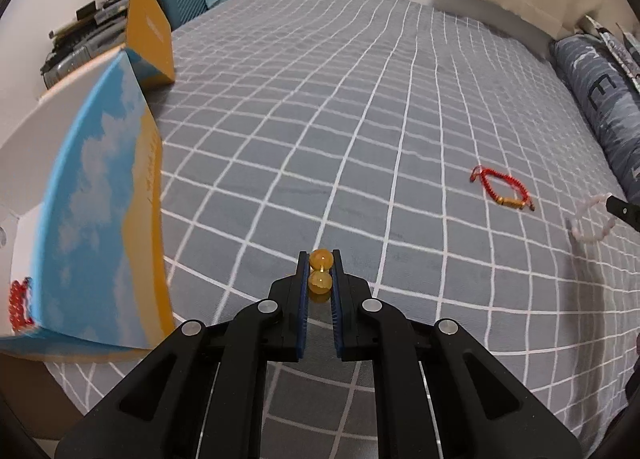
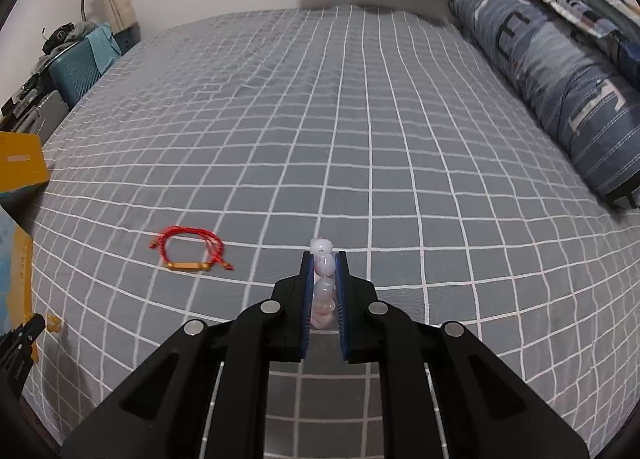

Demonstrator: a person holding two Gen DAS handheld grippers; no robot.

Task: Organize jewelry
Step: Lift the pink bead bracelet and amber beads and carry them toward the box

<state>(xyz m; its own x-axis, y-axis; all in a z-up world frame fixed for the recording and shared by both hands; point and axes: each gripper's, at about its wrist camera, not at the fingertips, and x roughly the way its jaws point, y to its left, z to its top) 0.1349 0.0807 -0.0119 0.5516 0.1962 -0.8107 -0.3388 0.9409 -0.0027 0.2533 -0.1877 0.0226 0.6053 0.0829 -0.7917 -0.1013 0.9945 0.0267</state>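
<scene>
Left tool (image 1: 319, 273) pinching amber beads (image 1: 320, 261), box edge (image 1: 154, 195) beside

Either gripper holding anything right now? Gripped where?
Both. The left gripper pinches an amber-yellow bead bracelet across two of its beads. The right gripper clamps a pale pink bead bracelet along a run of beads.

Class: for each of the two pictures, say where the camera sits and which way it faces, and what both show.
Left wrist: on the left gripper, facing along its jaws, shut on amber beads; open box at left.
Right wrist: on the right gripper, jaws shut on a pale pink bracelet, facing across the bed.
Shared: red cord bracelet, checked bedsheet, each other's gripper tip.
</scene>
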